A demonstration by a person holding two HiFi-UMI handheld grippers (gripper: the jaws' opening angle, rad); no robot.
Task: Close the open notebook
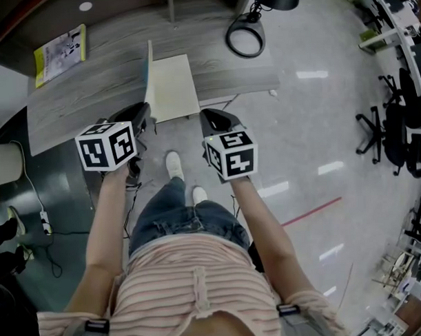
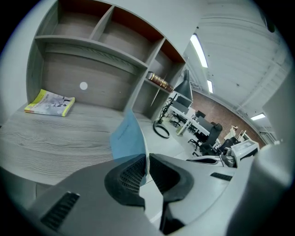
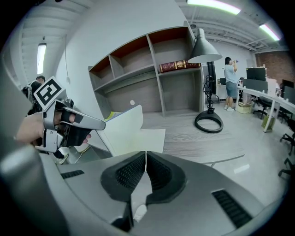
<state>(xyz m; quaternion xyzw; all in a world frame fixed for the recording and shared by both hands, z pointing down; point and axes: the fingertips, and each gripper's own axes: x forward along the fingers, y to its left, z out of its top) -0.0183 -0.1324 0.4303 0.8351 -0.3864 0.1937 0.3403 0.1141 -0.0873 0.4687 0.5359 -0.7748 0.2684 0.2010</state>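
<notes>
Left gripper view shows my left gripper clamped on the lower edge of the notebook's blue cover, both pads pinching the thin board, with the cover standing nearly upright above the grey desk. In the head view the notebook lies at the near edge of that desk, its right-hand page flat and pale, the lifted cover rising from its left side. My right gripper has its jaws together with nothing between them that I can see; it hangs just beside the notebook's near right corner, not touching it. I judge the closing about half done: the cover is up but not yet swung over onto the page. The risks I see come from my narrow grip. I hold only a sliver of the cover near its bottom edge, so it could slide out of the pads as I swing it and flop back open. The notebook sits close to the desk's edge, and nothing pins it, so a sideways pull might drag it off or skew it. Loose inner pages could also fold under the cover if I bring it down fast.
</notes>
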